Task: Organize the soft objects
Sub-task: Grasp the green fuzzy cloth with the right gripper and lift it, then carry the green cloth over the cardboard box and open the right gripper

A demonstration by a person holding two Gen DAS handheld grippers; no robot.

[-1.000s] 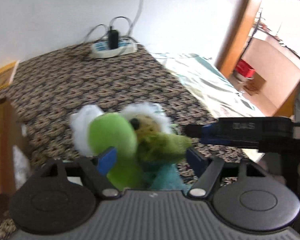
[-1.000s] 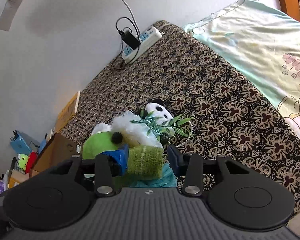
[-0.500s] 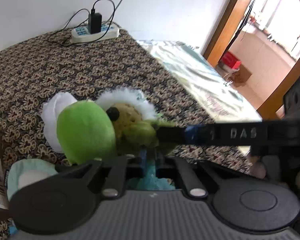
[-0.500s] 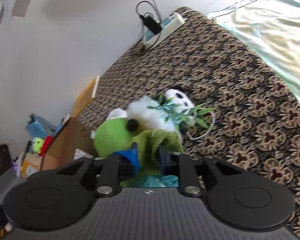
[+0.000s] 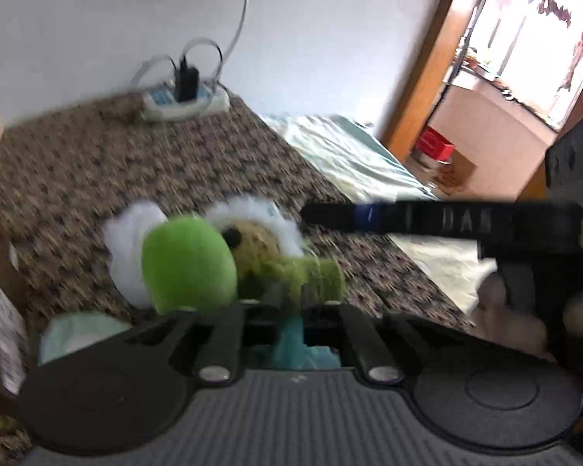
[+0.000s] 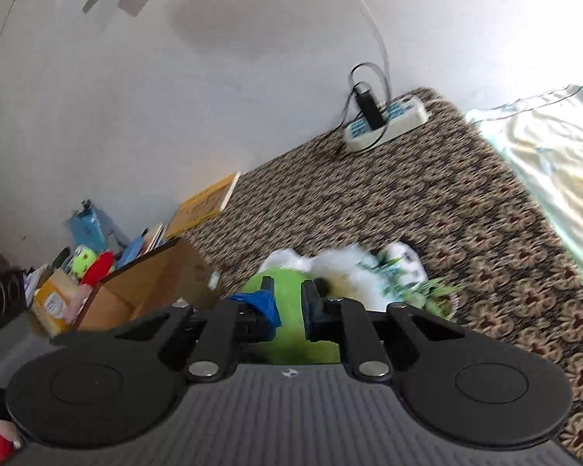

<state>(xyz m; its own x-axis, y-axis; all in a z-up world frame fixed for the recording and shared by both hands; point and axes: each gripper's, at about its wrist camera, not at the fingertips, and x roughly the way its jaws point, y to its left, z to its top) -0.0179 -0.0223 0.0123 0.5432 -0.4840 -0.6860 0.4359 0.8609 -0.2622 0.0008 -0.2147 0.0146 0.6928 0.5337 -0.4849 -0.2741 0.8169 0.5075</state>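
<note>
I'm lifting the green plush point(image 5: 186, 264), both grippers pinching it: left gripper point(image 5: 291, 310), jaws just eased slightly, right gripper point(image 6: 287, 303). Raising together toward the cardboard box point(image 6: 144, 283).

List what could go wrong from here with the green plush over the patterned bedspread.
1. Left gripper: its jaws have just been opening slightly with the green plush toy's teal part between them, so it could slip out.
2. Right gripper is shut above the toy's arm, apparently holding nothing, so only one grip remains.
3. The leafy panda plush lies right beside the toy and may drag along.
</note>
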